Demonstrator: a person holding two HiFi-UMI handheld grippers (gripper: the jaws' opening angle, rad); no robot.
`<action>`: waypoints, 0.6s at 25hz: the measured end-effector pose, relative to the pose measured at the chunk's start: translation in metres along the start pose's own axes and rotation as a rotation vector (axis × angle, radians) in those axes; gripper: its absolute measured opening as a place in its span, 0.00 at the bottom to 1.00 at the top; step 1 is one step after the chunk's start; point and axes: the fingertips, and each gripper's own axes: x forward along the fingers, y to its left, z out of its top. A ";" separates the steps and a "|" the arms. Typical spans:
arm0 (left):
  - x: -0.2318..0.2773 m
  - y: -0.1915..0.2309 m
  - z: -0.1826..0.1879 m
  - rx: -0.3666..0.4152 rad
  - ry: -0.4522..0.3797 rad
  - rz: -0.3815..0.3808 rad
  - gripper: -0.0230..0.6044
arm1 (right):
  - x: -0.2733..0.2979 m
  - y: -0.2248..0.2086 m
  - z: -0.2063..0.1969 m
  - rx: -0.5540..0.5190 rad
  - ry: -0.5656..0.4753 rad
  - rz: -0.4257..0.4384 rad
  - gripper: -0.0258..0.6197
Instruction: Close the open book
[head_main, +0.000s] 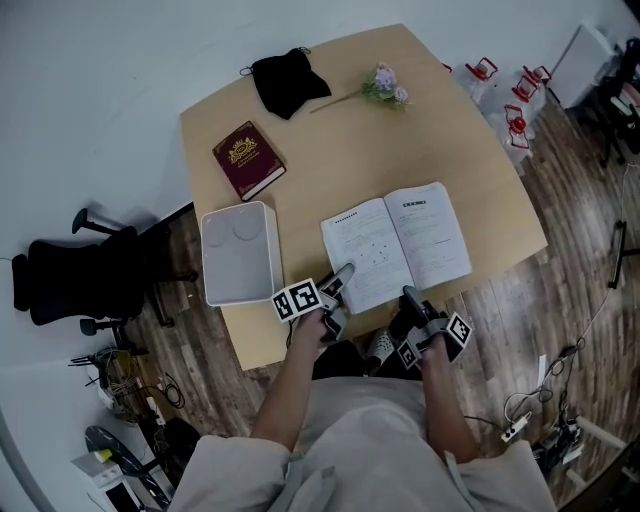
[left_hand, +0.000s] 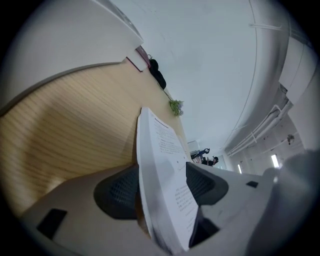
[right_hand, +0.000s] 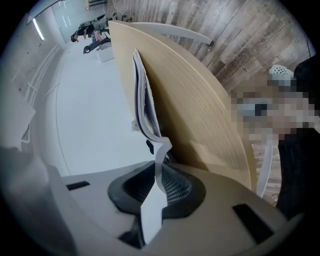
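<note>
An open white book with printed pages lies near the front edge of the wooden table. My left gripper reaches over the lower left corner of the left half. In the left gripper view the left stack of pages stands between the wide-open jaws of the left gripper, and the dark pads do not press on it. My right gripper sits at the book's bottom edge. In the right gripper view the right gripper is shut on a thin sheet that curls off the book.
A white rectangular tray stands just left of the book. Further back lie a dark red closed book, a black pouch and a flower sprig. A black office chair stands left of the table; bottles stand on the floor to the right.
</note>
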 end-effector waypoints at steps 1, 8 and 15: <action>0.001 -0.001 0.001 -0.009 0.000 -0.007 0.51 | -0.001 -0.001 0.001 -0.001 0.003 -0.002 0.12; 0.002 -0.003 0.004 -0.023 0.048 -0.073 0.50 | -0.002 -0.018 0.010 -0.006 0.014 -0.034 0.12; -0.003 -0.008 -0.002 0.009 0.072 -0.102 0.38 | -0.009 -0.027 0.021 -0.042 0.020 -0.083 0.13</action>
